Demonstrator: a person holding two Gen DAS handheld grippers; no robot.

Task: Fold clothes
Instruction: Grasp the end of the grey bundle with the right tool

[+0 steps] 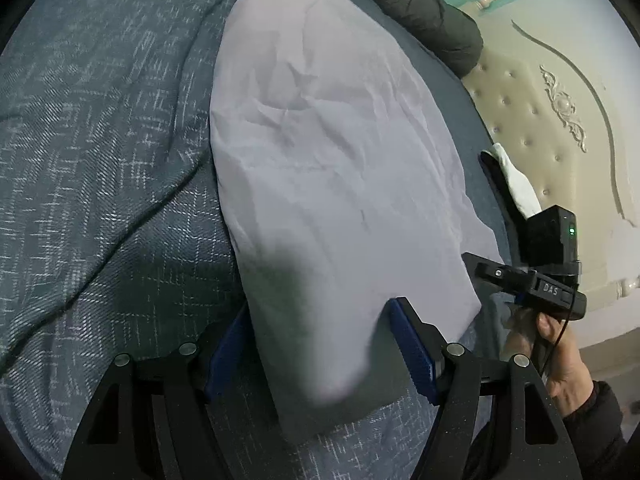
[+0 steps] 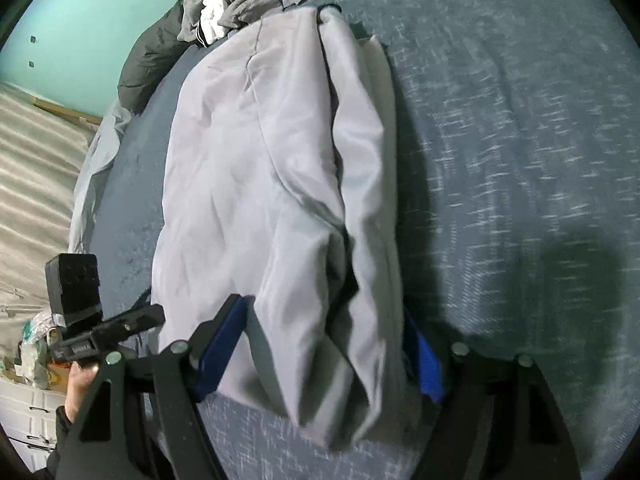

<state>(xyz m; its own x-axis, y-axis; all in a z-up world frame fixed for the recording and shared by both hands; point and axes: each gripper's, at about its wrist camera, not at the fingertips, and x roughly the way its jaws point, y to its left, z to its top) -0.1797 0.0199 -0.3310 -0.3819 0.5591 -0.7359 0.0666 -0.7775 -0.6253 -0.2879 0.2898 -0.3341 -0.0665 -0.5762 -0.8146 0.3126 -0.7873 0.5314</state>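
Straddling the pale lilac, thin, creased garment (image 1: pixel 328 168) with spread left tongs (image 1: pixel 320 356) and right tongs (image 2: pixel 320 352), risking pinching uneven layers.

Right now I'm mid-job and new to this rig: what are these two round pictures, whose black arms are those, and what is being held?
Each picture comes from a fisheye camera on a hand-held two-finger gripper, looking along its blue-padded fingers. No robot: a person holds both. The left wrist view shows the left gripper; the right wrist view shows the right gripper. Each sees the other off to one side. A pale grey garment, partly folded lengthwise, lies on a blue bedspread. Its near end lies between both sets of fingers, which stand wide apart, so nothing looks clamped. More clothes are piled farther back.
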